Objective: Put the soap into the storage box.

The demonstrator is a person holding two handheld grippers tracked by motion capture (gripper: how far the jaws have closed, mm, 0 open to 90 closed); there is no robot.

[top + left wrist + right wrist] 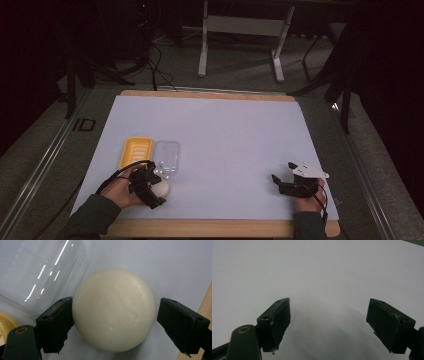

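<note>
A cream-white round ball (pixel 112 312) lies on the white sheet near the table's front left. My left gripper (pixel 115 302) is open and straddles it: the left jaw touches the ball's side, while the right jaw stands a small gap away. From above, the left gripper (pixel 158 188) sits over the ball (pixel 164 189), just in front of a clear plastic lid (pixel 167 156) and a yellow tray (pixel 135 151). My right gripper (pixel 281 184) rests at the front right, and in its own view the right gripper (pixel 329 302) is open over bare sheet.
The white sheet (pixel 225 135) covers most of the wooden table (pixel 215 228), whose front edge runs just behind my hands. The clear lid (pixel 37 270) and the yellow tray's corner (pixel 6 325) lie close to the left jaw. Beyond the table stand a desk's white legs (pixel 240 30).
</note>
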